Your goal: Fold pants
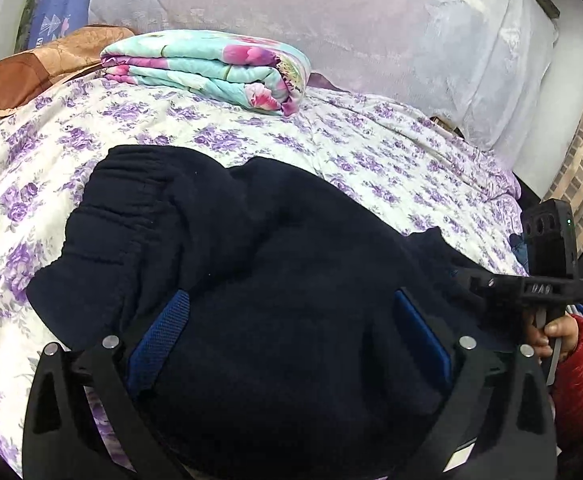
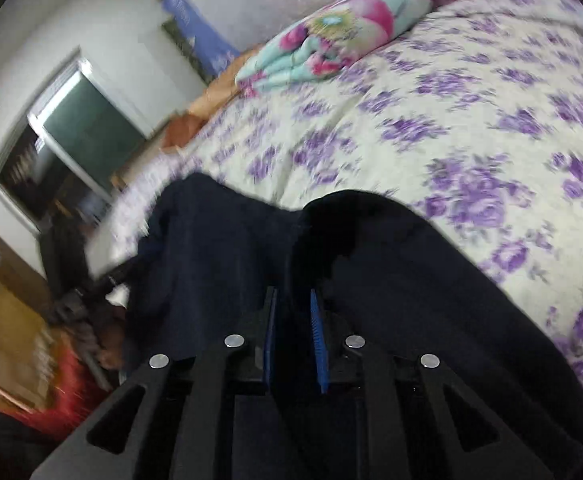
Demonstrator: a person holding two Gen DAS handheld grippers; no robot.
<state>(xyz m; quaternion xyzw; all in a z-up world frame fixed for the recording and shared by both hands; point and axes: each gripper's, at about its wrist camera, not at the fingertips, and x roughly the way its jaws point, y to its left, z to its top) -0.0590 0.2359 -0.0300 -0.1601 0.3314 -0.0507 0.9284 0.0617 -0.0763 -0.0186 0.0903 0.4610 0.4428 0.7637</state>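
A bed (image 1: 251,136) fills both views, covered by a cream sheet printed with purple flowers. Behind it hangs a pale lace curtain (image 1: 311,12). At the far side of the bed sits a folded quilt (image 1: 207,68), turquoise with pink blooms, well apart from the work.

The pants (image 1: 259,264), dark navy and thick like fleece, lie in a loose heap on the near part of the bed. The gathered elastic waistband (image 1: 131,188) is toward the far left in the left wrist view. The legs are hidden or bunched; how many layers lie there cannot be told.

The left gripper (image 1: 291,320) hovers over or rests on the heap with its jaws spread wide, blue pads on either side of a mound of cloth, holding nothing firmly as far as can be seen. The right gripper (image 2: 293,336) has its jaws nearly together, and dark cloth seems pinched between the blue pads; the view is blurred, so the grip is likely but not certain. A hand in a red sleeve (image 1: 559,336) holds that tool.

This looks like an early step: the cloth is being gathered or lifted for spreading, not yet folded flat. Next, the left jaws probably need to close on an edge so both tools can draw the pants out flat.
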